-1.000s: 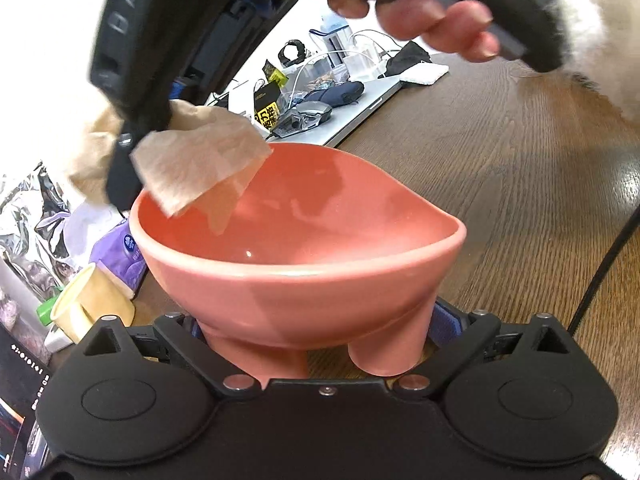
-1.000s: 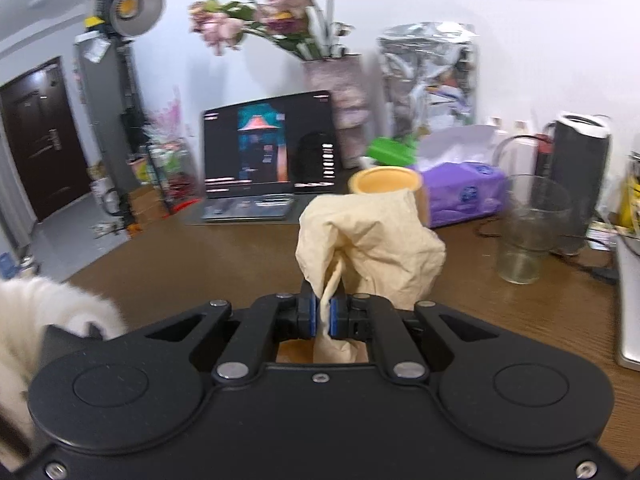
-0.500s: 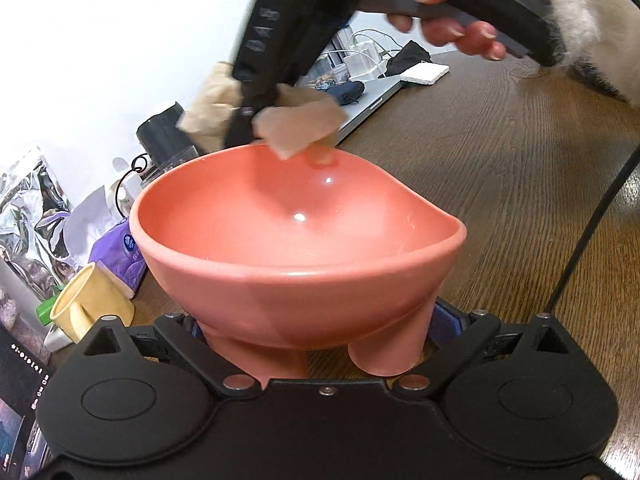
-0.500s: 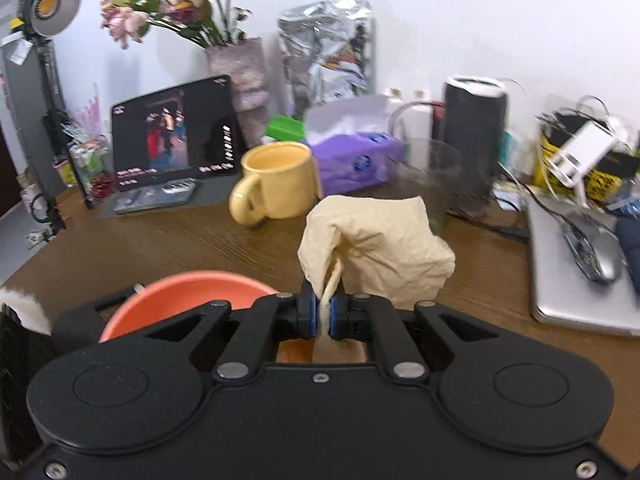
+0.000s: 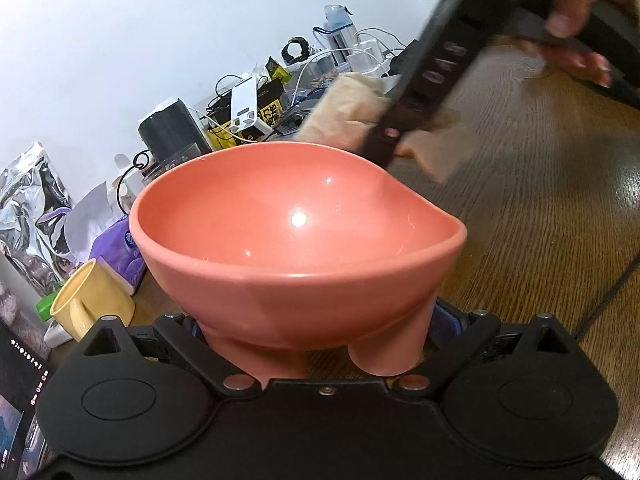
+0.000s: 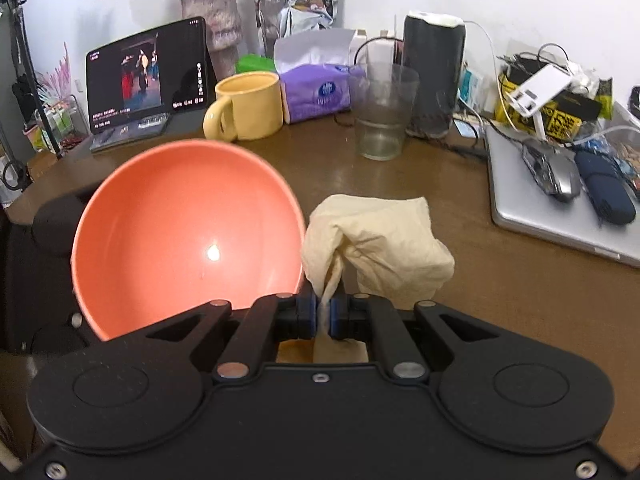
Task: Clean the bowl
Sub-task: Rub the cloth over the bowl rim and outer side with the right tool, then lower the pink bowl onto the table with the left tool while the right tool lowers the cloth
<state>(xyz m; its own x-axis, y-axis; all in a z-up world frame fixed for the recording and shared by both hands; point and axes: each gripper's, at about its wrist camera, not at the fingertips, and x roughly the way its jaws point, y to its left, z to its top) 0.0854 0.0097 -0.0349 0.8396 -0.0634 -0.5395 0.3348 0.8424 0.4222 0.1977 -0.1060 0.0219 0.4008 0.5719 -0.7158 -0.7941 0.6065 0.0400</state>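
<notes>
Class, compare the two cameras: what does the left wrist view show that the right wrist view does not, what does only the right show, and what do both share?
Only the left wrist view shows the bowl's feet and the hand holding the right gripper. Only the right wrist view shows the tablet, the drinking glass and the right gripper pinching the cloth. Both show the pink bowl, the cloth outside it, the yellow mug and the wooden table.

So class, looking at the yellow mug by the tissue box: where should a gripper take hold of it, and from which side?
Grip the yellow mug by its handle. It stands upright with the loop sticking out left in the right wrist view, clear of the tissue box; come from that open side.
</notes>
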